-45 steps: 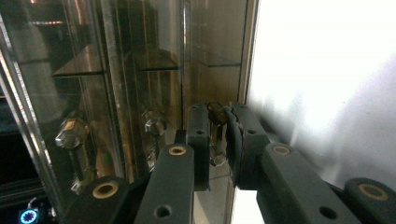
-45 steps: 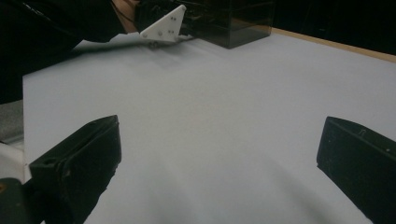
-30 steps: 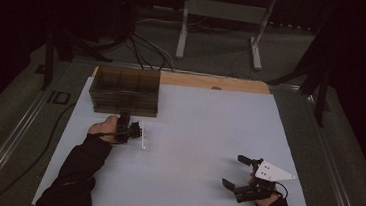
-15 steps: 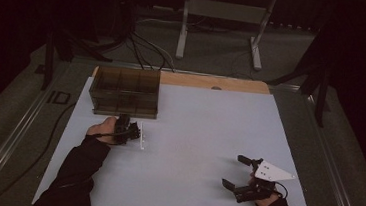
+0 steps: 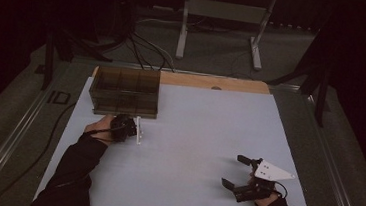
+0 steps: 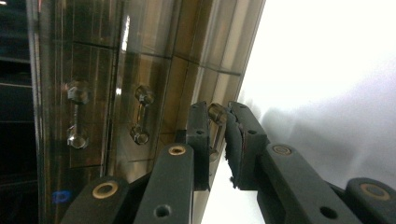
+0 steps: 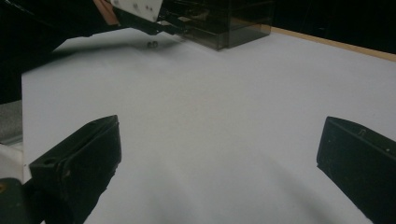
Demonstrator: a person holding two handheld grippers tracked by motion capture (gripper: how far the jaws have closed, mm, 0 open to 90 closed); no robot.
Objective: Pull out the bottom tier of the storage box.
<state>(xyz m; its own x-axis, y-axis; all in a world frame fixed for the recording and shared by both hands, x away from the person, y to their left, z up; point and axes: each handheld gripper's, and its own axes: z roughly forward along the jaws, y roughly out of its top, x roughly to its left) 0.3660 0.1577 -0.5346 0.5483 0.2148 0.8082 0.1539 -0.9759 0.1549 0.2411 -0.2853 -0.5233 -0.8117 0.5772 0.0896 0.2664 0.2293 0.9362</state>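
Observation:
A dark see-through drawer cabinet [image 5: 124, 90] stands at the back left of the white table. My left gripper [image 5: 127, 127] is at the cabinet's front, lower right. In the left gripper view its jaws are shut on a clear drawer handle [image 6: 216, 116], one pad on each side. Two more clear handles [image 6: 141, 114] [image 6: 77, 114] sit on the neighbouring drawer fronts. My right gripper [image 5: 235, 171] rests near the table's front right, open, nothing between its fingers [image 7: 84, 154]. The right gripper view looks across the table at the cabinet [image 7: 229, 18] and the left gripper [image 7: 140, 11].
The table's wooden back edge [image 5: 213, 82] runs behind the cabinet. Beyond the table, cables [image 5: 145, 49] and a metal stand [image 5: 218, 16] are on the floor. A broad stretch of bare white tabletop [image 5: 203, 130] lies between the two grippers.

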